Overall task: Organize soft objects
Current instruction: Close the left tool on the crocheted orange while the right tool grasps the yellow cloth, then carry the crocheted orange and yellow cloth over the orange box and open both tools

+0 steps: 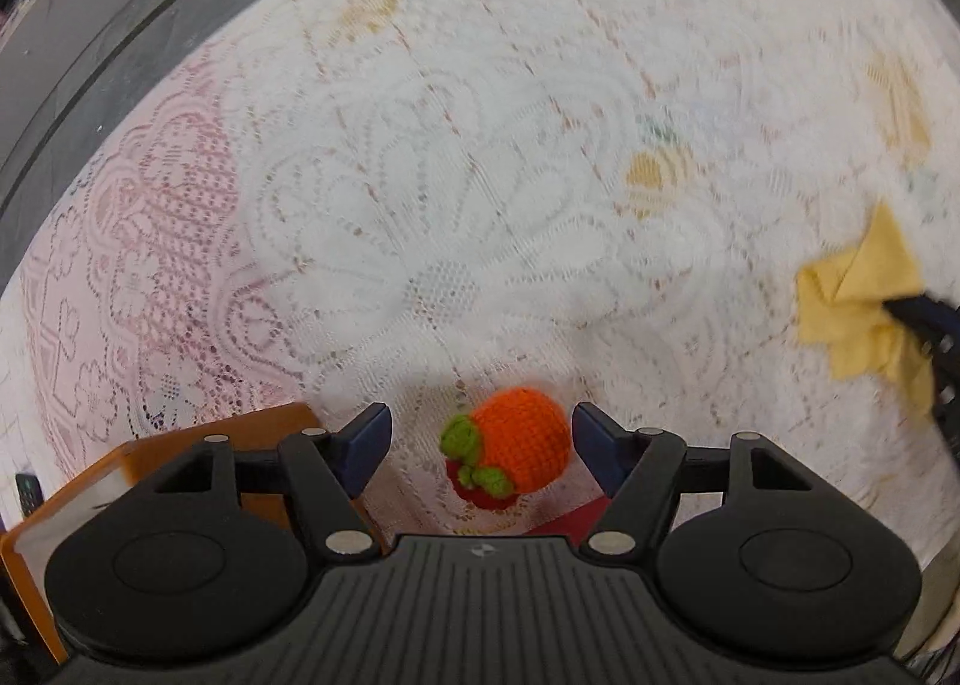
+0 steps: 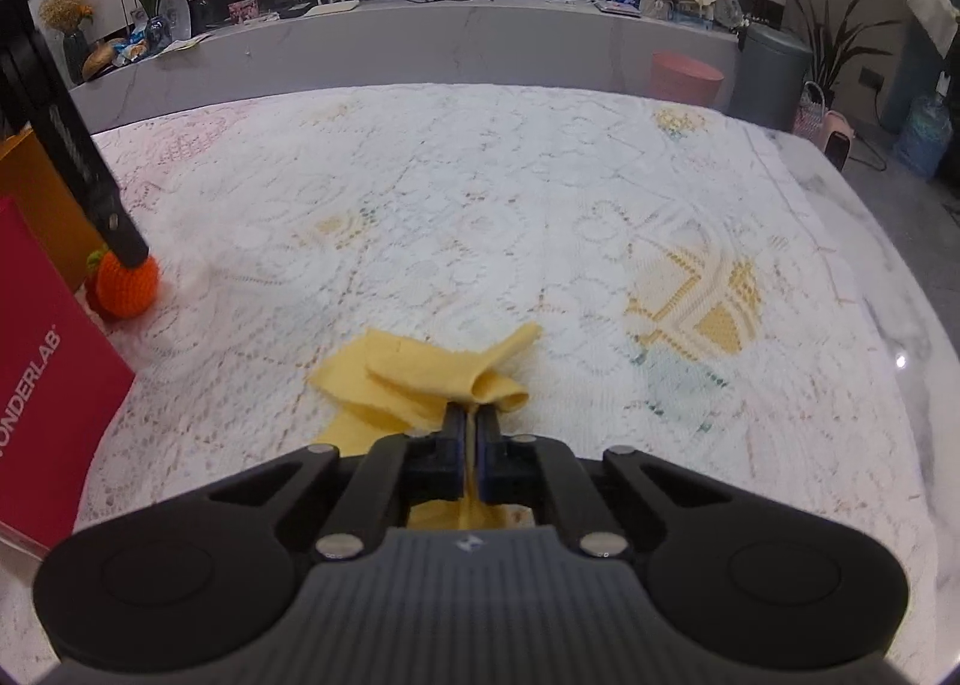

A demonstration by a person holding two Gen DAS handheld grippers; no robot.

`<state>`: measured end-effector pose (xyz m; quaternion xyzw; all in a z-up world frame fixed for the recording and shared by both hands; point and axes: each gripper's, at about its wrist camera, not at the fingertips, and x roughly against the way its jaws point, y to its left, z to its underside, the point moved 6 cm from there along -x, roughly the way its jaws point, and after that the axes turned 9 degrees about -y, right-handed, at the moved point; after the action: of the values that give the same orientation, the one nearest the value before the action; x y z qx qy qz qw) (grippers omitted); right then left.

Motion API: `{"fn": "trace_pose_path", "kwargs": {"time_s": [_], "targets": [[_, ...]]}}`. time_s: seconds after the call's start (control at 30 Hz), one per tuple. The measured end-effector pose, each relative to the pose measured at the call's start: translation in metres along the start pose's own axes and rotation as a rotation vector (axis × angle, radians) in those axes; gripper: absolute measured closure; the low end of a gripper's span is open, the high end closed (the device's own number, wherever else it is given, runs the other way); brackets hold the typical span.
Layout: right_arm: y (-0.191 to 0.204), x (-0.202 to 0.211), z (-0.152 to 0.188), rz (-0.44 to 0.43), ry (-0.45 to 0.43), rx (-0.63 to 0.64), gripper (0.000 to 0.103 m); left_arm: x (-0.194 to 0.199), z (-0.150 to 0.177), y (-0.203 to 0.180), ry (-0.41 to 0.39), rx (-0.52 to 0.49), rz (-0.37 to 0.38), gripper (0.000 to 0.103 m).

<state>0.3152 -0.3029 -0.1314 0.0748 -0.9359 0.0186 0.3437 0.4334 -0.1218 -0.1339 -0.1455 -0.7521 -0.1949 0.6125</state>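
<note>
An orange crocheted fruit (image 1: pixel 523 446) with green leaves lies on a small red crocheted piece (image 1: pixel 480 494) on the lace tablecloth. My left gripper (image 1: pixel 480 448) is open with its fingers on either side of the fruit, not touching it. The fruit (image 2: pixel 127 287) also shows at the left of the right wrist view, under the left gripper's finger (image 2: pixel 123 238). My right gripper (image 2: pixel 472 422) is shut on a crumpled yellow cloth (image 2: pixel 420 376) and holds it just over the table. The cloth (image 1: pixel 852 304) shows at the right edge of the left wrist view.
An orange box (image 1: pixel 150 457) stands left of the left gripper. A red box (image 2: pixel 48 385) lettered WONDERLAB stands at the table's left, next to the orange box (image 2: pixel 36 187). The white lace cloth (image 2: pixel 480 193) covers the table. A grey counter with plants and clutter runs behind.
</note>
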Motion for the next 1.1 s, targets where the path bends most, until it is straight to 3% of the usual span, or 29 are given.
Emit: {"fn": "trace_pose_path", "kwargs": {"time_s": [0.07,0.13,0.2,0.4,0.63,0.77,0.87,1.1], "targets": [[-0.002,-0.001,-0.002,-0.01,-0.005,-0.014,0.102,-0.006,0.001,-0.002,0.023,-0.008,0.003,0.024],[-0.004,-0.002,-0.003,-0.013,-0.006,-0.02,0.102,-0.012,0.003,-0.007,0.036,-0.029,0.007,0.04],[-0.004,-0.001,-0.003,-0.026,0.004,-0.013,0.102,-0.017,0.006,-0.011,0.043,-0.032,0.001,0.047],[-0.003,0.019,-0.024,-0.042,-0.064,0.009,0.103,-0.015,0.009,-0.018,0.028,-0.051,-0.01,0.049],[0.001,0.036,-0.037,-0.059,-0.119,0.005,0.103,0.024,0.008,-0.027,-0.097,-0.071,-0.017,0.049],[0.006,0.044,-0.045,-0.069,-0.153,0.005,0.103,0.064,0.011,-0.033,-0.225,-0.043,-0.059,0.049],[0.013,0.055,-0.051,-0.093,-0.183,0.01,0.103,0.104,0.016,-0.037,-0.319,-0.016,-0.048,0.049],[0.035,0.089,-0.067,-0.162,-0.272,0.001,0.103,0.184,0.058,-0.031,-0.452,0.034,-0.087,0.049]]}}
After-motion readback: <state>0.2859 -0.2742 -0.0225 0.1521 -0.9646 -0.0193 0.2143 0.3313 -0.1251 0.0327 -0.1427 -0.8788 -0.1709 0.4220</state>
